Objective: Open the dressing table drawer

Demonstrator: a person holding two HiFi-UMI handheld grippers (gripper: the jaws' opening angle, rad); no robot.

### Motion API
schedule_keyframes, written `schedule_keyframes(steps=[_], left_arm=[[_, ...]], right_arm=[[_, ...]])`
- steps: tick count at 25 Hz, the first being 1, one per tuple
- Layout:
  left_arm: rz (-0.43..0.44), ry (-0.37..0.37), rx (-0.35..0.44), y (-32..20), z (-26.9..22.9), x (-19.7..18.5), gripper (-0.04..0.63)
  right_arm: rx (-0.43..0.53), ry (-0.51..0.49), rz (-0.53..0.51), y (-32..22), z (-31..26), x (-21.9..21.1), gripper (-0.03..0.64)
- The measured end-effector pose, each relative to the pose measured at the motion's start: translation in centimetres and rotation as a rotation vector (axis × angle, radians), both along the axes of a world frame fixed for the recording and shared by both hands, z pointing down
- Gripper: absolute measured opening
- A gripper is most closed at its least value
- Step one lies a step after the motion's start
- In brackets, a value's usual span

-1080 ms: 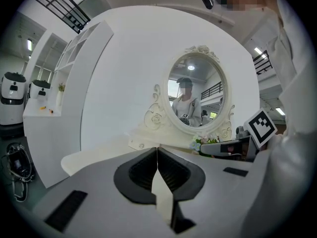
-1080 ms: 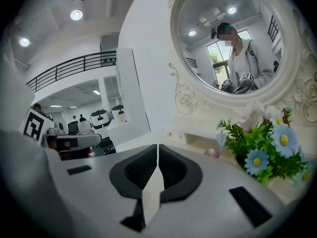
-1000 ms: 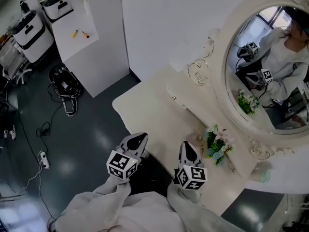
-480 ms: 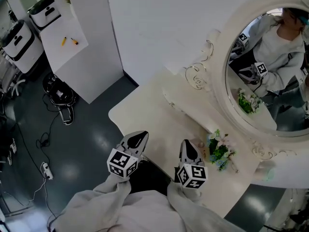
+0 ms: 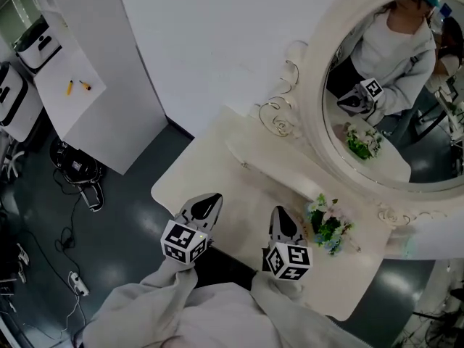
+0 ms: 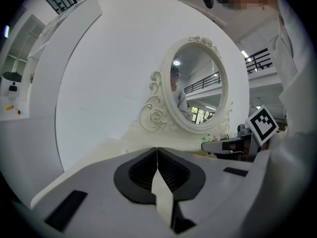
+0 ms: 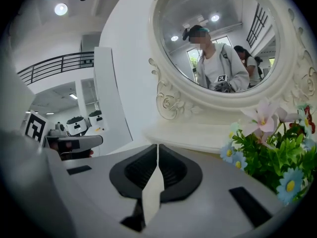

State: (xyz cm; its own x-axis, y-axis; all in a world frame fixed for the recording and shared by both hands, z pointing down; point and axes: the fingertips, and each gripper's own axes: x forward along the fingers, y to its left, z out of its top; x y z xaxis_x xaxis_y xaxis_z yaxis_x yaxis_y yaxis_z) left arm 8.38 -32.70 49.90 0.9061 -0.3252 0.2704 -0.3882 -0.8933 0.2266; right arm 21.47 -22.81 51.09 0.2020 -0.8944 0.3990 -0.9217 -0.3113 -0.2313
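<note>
Me: left tongs point(image 5: 207, 209) closed, empty | right tongs point(image 5: 282, 225) closed, empty | both side by side, tipped slightly down at bench point(image 5: 217, 167) near edge | flowers point(image 5: 328, 223) just beside right tongs, bare top ahead

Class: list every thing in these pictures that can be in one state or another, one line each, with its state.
Left gripper: shut, nothing between its jaws.
Right gripper: shut, nothing between its jaws.
Dressing table: no drawer stands pulled out in the head view.
Mirror: upright at the back of the dressing table.
Flowers: upright, standing on the dressing table beside the mirror.
</note>
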Motion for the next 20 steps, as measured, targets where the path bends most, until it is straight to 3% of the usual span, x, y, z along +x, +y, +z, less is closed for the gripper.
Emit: schedule_keyframes(steps=[8,20], left_arm=[[0.087,-0.032,0.001,-2.2,1.1,2.8,0.018],[0.13,-0.13,0.007,-4.8,5.6,7.7,0.034]], right_arm=[[0.003,0.009,0.106,-0.3,-0.2,1.3,0.035],[-0.028,0.023,0.193,0.1,0.1,2.6,0.035]])
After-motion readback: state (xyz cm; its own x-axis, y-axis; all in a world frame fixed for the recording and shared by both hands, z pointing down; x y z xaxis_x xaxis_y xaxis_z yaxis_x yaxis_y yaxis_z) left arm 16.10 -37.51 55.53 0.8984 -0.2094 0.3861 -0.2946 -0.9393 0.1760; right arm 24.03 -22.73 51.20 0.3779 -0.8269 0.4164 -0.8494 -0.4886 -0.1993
